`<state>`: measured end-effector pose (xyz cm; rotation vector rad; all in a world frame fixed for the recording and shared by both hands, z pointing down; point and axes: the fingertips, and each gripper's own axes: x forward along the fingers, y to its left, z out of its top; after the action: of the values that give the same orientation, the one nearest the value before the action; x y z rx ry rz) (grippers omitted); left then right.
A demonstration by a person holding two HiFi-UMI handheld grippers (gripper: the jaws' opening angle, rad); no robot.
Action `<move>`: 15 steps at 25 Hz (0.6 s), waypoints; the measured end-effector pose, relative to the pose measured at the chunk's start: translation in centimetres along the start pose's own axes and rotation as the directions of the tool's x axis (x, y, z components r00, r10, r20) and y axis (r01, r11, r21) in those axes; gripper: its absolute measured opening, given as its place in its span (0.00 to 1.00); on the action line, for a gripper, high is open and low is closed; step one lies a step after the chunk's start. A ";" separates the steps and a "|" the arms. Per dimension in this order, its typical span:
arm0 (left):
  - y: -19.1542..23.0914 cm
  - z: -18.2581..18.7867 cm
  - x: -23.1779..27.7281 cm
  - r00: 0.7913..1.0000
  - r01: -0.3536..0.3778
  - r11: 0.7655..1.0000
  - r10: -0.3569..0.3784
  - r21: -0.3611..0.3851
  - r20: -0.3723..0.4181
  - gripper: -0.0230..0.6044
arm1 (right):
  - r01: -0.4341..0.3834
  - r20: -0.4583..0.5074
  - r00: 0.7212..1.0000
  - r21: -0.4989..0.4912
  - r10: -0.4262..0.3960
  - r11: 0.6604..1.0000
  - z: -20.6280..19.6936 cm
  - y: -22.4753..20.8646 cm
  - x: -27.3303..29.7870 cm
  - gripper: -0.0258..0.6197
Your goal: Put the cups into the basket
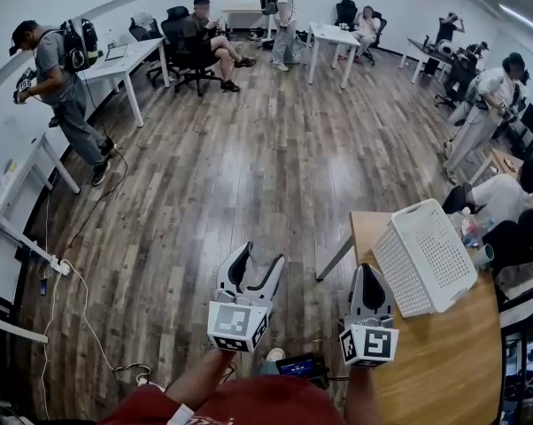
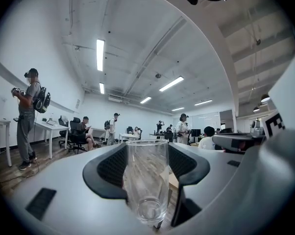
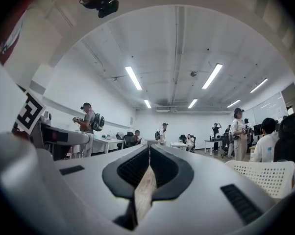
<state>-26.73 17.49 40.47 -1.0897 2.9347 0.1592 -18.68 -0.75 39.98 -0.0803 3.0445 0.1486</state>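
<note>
The clear glass cup [image 2: 146,180] is clamped between the jaws of the left gripper [image 1: 256,268], base toward the gripper body and mouth toward the jaw tips. It hangs over the floor, well left of the basket [image 1: 426,255]. Thin, smooth glass is likely light, stiff, slippery and breakable, so a mid-wall hold with modest squeeze suits it. The right gripper [image 1: 370,277], just left of the basket, has its jaws pressed together on nothing. The white perforated basket rests on the wooden table [image 1: 444,370], seemingly tipped. Its inside is hidden.
</note>
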 end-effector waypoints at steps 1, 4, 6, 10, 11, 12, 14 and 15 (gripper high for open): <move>-0.3 -0.1 0.7 1.000 0.004 1.000 -0.004 -0.001 -0.001 0.47 | 0.006 -0.001 1.000 0.004 -0.006 1.000 -0.2 -0.6 0.2 0.06; -1.3 -0.3 2.7 1.000 0.015 1.000 -0.015 -0.001 -0.006 0.47 | 0.024 -0.004 1.000 0.017 -0.024 1.000 -0.7 -2.7 1.0 0.06; -1.9 -0.3 4.2 1.000 0.021 1.000 -0.021 0.002 -0.010 0.47 | 0.030 -0.002 1.000 0.021 -0.030 0.999 -1.0 -4.1 1.7 0.06; -2.5 -0.7 6.6 1.000 0.020 1.000 -0.020 0.007 -0.015 0.47 | 0.032 0.002 0.999 0.033 -0.032 0.999 -1.7 -6.2 3.1 0.06; -2.7 -0.8 7.1 1.000 0.020 1.000 -0.019 0.008 -0.015 0.47 | 0.032 0.003 0.999 0.035 -0.032 0.999 -1.9 -6.6 3.4 0.06; -2.9 -0.8 7.6 1.000 0.019 1.000 -0.019 0.009 -0.014 0.47 | 0.031 0.004 1.000 0.037 -0.031 0.999 -2.1 -7.1 3.7 0.06; -3.2 -1.0 8.5 1.000 0.017 1.000 -0.017 0.009 -0.012 0.47 | 0.030 0.003 1.000 0.038 -0.030 0.999 -2.4 -7.9 4.3 0.06; -3.3 -1.0 8.9 1.000 0.016 1.000 -0.016 0.009 -0.012 0.47 | 0.030 0.003 1.000 0.039 -0.030 0.999 -2.5 -8.2 4.5 0.06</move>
<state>-31.30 9.17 40.84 -1.1171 2.9332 0.1394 -22.97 -9.37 41.29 -0.1224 3.0398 0.0874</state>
